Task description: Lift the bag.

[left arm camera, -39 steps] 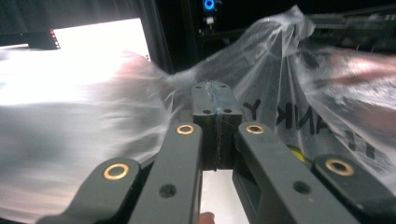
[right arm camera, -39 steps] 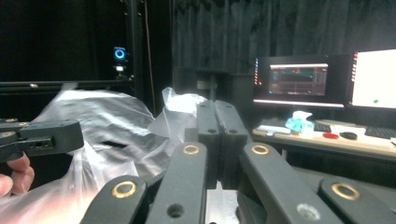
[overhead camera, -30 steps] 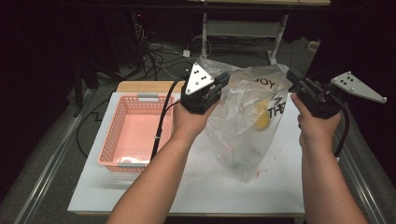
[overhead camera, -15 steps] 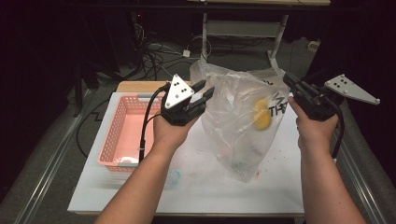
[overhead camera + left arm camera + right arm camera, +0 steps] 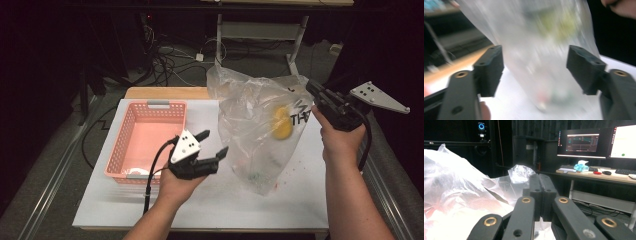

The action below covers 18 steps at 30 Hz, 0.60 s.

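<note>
With only the right claw (image 5: 311,90) clamped on the plastic bag (image 5: 260,125) rim and the left claw (image 5: 212,145) just opening, empty, the bag may sag and spill onto the surface (image 5: 300,200).

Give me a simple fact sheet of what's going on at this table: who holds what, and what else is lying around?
Bag: clear plastic bag with a yellow thing inside, its bottom on the white table
Right gripper: jaws shut on the bag's top edge, holding it up
Left gripper: jaws have just been opening, nothing between them, beside the bag's lower part and apart from it
Basket: pink basket on the table, to the left of the bag
Background: monitors on a desk
</note>
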{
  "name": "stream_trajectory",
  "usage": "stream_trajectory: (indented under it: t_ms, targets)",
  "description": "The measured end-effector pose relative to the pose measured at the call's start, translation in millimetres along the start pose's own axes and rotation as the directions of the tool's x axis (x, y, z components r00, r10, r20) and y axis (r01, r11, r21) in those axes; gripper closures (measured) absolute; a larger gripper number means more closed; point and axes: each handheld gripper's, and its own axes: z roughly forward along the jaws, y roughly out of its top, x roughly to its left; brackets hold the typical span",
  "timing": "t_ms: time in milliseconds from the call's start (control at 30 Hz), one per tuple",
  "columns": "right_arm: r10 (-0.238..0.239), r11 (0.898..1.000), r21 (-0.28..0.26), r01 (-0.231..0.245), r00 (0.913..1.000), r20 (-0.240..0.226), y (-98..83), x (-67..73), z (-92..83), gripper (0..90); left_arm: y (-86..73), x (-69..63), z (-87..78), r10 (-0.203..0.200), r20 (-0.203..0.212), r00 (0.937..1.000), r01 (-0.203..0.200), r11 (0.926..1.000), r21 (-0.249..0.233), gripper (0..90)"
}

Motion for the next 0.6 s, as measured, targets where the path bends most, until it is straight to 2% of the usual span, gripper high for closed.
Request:
stream_trajectory:
  t_ms: [33, 67, 133, 300, 467, 600]
  targets:
    - [-0.003, 1.000, -0.001, 0.003, 1.0000, -0.001, 0.1, 0.0, -0.3, 90.0, -8.1, -1.3, 5.6, -0.004, 0.007, 1.0000, 0.004, 0.9995, 0.032, 22.3]
    - [-0.002, 1.000, 0.001, 0.002, 1.0000, -0.001, 0.5, 0.4, -1.1, 89.7, -17.6, -3.0, 13.0, -0.028, 0.021, 0.9994, 0.027, 0.9979, 0.060, 18.6]
    - [-0.003, 1.000, -0.002, 0.003, 1.0000, -0.003, 2.4, 1.2, -2.7, 84.1, -28.9, -4.9, 20.9, -0.042, 0.034, 0.9985, 0.039, 0.9952, 0.090, 14.2]
    - [-0.022, 1.000, -0.018, 0.022, 0.9997, -0.009, 10.1, 3.0, -12.9, 64.8, -46.9, -15.7, 37.4, -0.032, 0.058, 0.9978, 0.024, 0.9909, 0.132, 0.5]
    - [-0.037, 0.999, -0.024, 0.037, 0.9992, -0.016, 11.5, 4.4, -28.6, 50.0, -56.4, -17.4, 45.6, -0.033, 0.053, 0.9980, 0.024, 0.9868, 0.160, 0.0]
    - [-0.056, 0.998, 0.021, 0.057, 0.9974, -0.045, 0.0, 6.1, -38.0, 36.6, -62.5, -14.5, 47.8, -0.036, 0.036, 0.9987, 0.030, 0.9858, 0.165, 0.0]
